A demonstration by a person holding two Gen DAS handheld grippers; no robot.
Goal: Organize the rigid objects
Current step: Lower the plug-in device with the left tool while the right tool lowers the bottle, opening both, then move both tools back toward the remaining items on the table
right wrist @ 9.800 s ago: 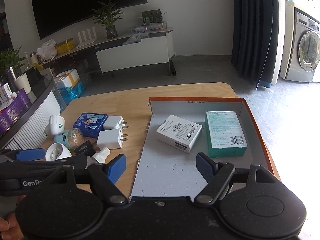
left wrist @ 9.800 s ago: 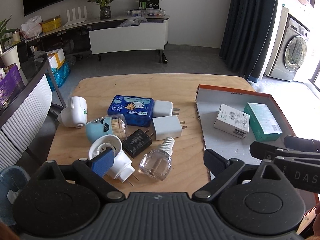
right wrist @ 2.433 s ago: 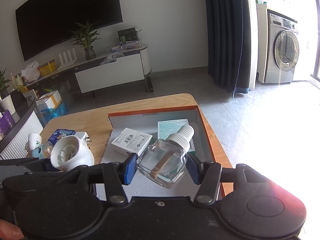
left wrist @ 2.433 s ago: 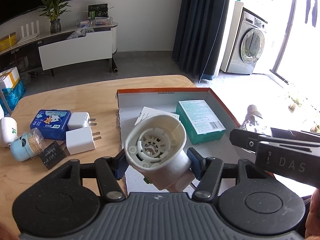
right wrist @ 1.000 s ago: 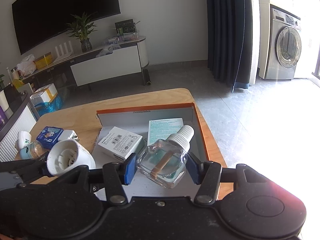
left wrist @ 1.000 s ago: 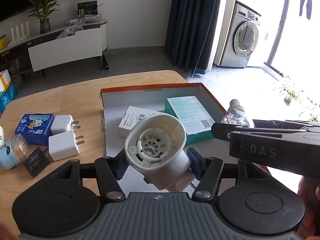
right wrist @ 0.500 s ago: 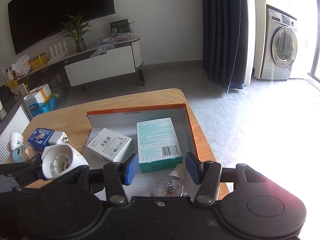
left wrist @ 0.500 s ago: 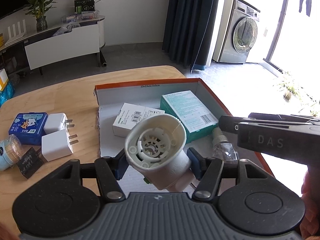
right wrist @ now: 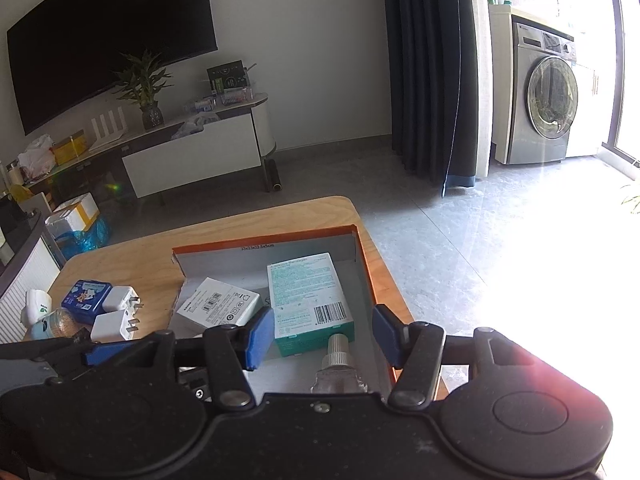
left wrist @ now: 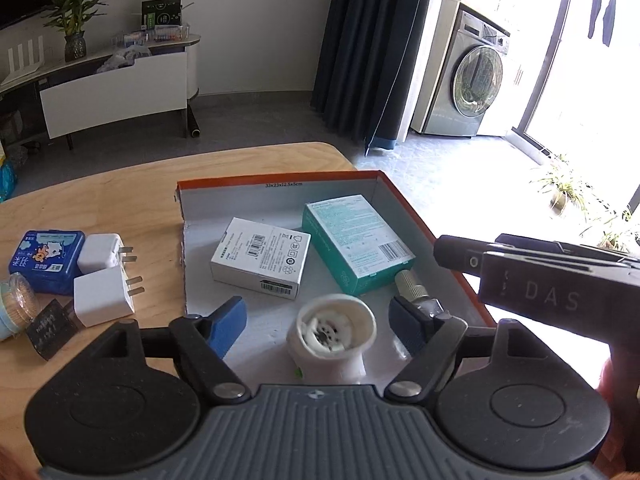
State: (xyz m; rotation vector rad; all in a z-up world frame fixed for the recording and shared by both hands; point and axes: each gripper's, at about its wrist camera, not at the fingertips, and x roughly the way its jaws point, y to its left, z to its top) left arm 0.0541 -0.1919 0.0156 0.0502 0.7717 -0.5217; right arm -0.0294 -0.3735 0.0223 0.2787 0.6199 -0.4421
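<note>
Resting now on the grey floor of the orange-rimmed box (left wrist: 416, 216), the white plug-in diffuser (left wrist: 332, 336) sits between the spread blue pads of the left gripper (left wrist: 318, 322), which half a second ago were pinching it above the box; the pads now stand apart from it on both sides. The right gripper (right wrist: 324, 334) is spread as well, as it was half a second ago, with the clear refill bottle (right wrist: 338, 372) lying below it in the box, its white cap toward the green carton (right wrist: 308, 300). Counted inside the box are four things: one green carton, one white carton (left wrist: 260, 258), one diffuser and one bottle. From the left wrist view the bottle (left wrist: 416, 294) lies just beside the green carton's near corner. Outside the box, on the wooden table (left wrist: 120, 196), are two white chargers (left wrist: 102, 276), one blue tin (left wrist: 46, 260), one toothpick holder (left wrist: 18, 306) and one black adapter (left wrist: 50, 334). The right wrist view shows one more white diffuser (right wrist: 36, 306) at the table's far left edge.
</note>
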